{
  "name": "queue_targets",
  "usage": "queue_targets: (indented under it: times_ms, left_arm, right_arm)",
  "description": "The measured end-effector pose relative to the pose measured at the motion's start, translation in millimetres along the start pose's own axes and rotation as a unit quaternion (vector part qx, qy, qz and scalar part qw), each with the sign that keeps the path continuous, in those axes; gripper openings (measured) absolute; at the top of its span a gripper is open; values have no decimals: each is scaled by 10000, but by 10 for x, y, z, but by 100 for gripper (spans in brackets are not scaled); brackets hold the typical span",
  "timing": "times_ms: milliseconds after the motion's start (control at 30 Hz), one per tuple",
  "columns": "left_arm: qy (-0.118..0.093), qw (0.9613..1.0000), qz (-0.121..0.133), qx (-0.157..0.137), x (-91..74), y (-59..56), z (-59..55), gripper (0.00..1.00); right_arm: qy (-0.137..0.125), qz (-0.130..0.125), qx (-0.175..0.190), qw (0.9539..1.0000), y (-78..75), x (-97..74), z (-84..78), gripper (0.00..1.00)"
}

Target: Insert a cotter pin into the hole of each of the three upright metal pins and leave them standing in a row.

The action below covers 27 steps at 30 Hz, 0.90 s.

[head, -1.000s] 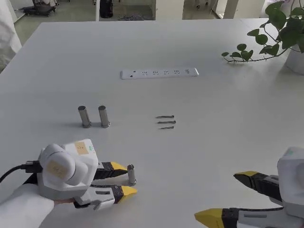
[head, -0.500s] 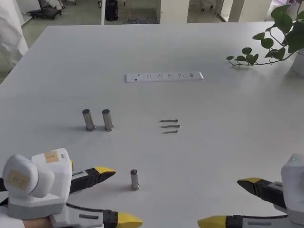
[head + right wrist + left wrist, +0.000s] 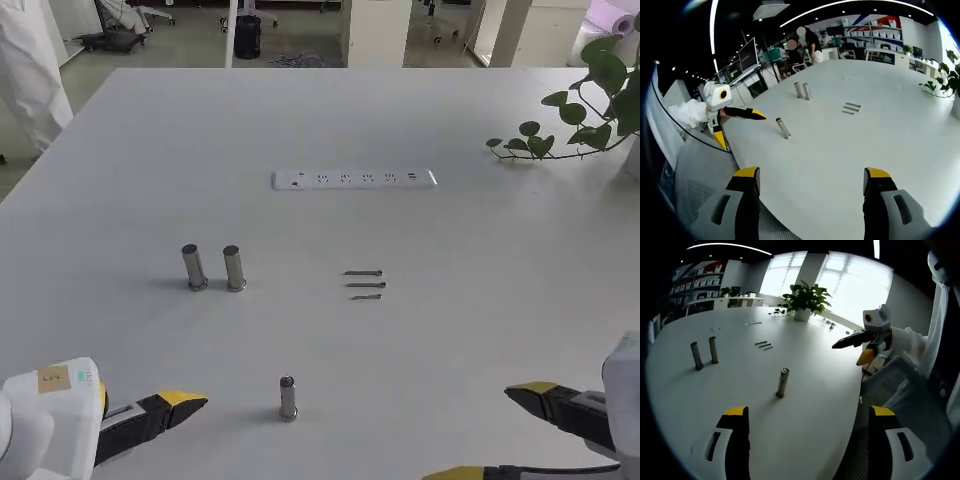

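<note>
Your left tongs (image 3: 808, 411) and right tongs (image 3: 811, 172) spread, empty: reaching for the cotter pins (image 3: 365, 285), seemingly flat on the worktop (image 3: 480, 330), you could topple the lone pin (image 3: 288, 397).

Plain white table (image 3: 480, 300), white power strip (image 3: 355, 179) up at 12 o'clock. Shiny silver-grey metal pins (image 3: 288, 397), darker grey cotter pins (image 3: 365, 284). Green plant (image 3: 600, 90) at 2. Black jaws, yellow tips on white left gripper (image 3: 808, 412) and right gripper (image 3: 811, 173).

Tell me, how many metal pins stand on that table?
3. Two stand together, the left metal pin and the right metal pin; the third metal pin stands alone, nearer the person. None looks hidden.
</note>
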<state>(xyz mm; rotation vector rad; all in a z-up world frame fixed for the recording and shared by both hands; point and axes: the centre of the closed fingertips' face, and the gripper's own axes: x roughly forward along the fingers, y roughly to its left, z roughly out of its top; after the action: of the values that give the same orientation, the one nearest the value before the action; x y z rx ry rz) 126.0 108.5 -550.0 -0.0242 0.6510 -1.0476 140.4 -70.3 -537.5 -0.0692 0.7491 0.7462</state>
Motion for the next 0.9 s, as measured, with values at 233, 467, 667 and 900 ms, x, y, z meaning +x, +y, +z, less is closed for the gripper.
queue_targets:
  times_ms: [233, 467, 667, 900]
  left_arm:
    - [75, 9999, 56, -56, -50, -13, -93, 99]
    - [-107, 9997, 224, -48, -161, 22, -31, 99]
    - [-161, 9991, 389, -24, -254, 26, -34, 99]
    - [-66, 9990, 416, -176, -292, -9, -130, 99]
  right_arm:
    - [304, 290, -626, 9972, 59, 49, 102, 80]
    - [717, 607, -1571, 9831, 36, 132, 255, 78]
    - [1179, 834, -2220, 9643, -88, 281, 356, 76]
    - [1761, 1103, -3035, 9299, -256, 446, 431, 73]
